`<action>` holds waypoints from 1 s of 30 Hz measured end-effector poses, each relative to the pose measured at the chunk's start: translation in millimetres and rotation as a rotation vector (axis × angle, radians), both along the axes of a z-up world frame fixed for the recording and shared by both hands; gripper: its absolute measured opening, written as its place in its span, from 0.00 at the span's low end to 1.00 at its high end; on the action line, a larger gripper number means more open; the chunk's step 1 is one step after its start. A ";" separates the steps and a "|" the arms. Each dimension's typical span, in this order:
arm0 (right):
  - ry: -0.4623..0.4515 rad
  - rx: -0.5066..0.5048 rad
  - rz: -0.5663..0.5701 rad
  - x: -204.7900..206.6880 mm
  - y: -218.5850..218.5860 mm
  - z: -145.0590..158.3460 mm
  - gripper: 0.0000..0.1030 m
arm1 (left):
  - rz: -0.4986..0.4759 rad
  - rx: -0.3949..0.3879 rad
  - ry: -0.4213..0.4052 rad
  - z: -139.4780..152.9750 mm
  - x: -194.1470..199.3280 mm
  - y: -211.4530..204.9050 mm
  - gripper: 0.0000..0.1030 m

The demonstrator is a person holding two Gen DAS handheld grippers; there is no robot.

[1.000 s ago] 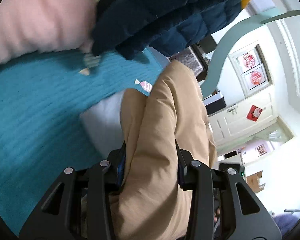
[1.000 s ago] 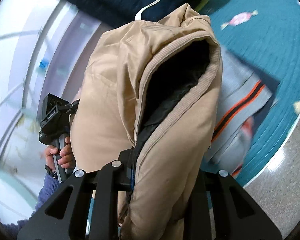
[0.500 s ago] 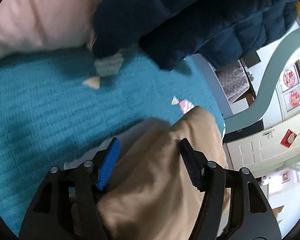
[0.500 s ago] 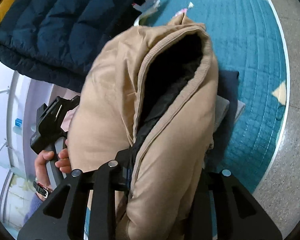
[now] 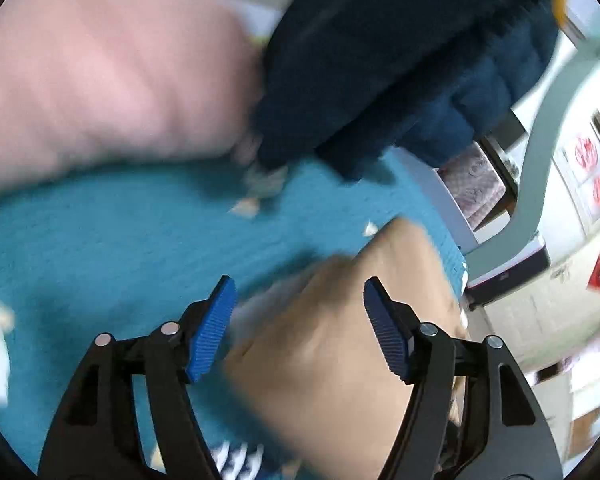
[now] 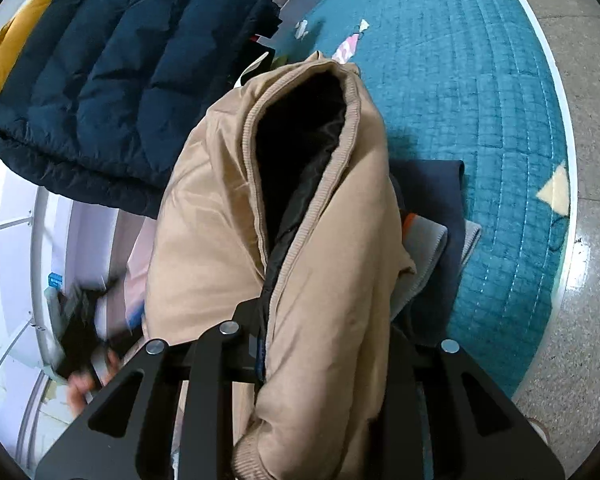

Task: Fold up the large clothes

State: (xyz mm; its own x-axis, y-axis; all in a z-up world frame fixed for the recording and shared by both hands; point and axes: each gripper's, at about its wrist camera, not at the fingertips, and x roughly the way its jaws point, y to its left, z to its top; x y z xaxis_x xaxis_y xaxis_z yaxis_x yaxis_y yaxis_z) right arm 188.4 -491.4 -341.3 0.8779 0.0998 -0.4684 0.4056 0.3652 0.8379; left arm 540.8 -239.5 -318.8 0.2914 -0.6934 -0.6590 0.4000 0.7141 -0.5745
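Note:
A tan padded jacket (image 6: 228, 216) with a black lining hangs folded over in my right gripper (image 6: 324, 344), which is shut on its ribbed edge. The same tan jacket (image 5: 340, 340) shows in the blurred left wrist view, lying between and below the blue pads. My left gripper (image 5: 300, 320) is open, its pads spread wide and clear of the cloth. The jacket sits above a teal quilted mat (image 6: 460, 100) and a stack of folded clothes (image 6: 436, 216).
A dark navy puffer jacket (image 6: 112, 72) lies at the back, also in the left wrist view (image 5: 400, 60). A pink padded garment (image 5: 100, 72) lies beside it. The mat's white edge (image 6: 566, 160) meets a speckled floor on the right. A white cabinet (image 5: 540, 300) stands beyond.
My left gripper has opened and let go of the tan jacket, which dropped lower toward the mat. My right gripper keeps its hold and has lowered the jacket over the folded stack.

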 end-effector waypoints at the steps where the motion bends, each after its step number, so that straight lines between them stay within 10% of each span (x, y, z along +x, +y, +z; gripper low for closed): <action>1: -0.001 0.009 -0.002 -0.3 -0.7 -0.8 0.23 | 0.021 -0.022 0.045 -11.8 -4.6 11.2 0.68; 4: -0.002 0.013 -0.003 1.6 -1.4 0.5 0.23 | 0.050 -0.122 0.203 -53.1 -28.8 27.4 0.67; 10: -0.019 0.018 -0.028 -4.3 0.6 -3.1 0.23 | 0.151 -0.276 0.244 -81.2 -53.2 1.0 0.68; 21: -0.054 0.005 -0.020 2.3 -1.6 5.2 0.23 | 0.113 -0.182 0.152 -66.4 -10.8 -46.4 0.76; 25: -0.044 0.092 0.056 0.1 -13.0 0.6 0.31 | 0.123 -0.224 0.226 -79.3 -13.3 -28.0 0.80; 30: 0.016 -0.014 0.119 -12.2 -18.1 28.0 0.38 | 0.132 -0.190 0.107 -55.4 -26.9 -2.5 0.83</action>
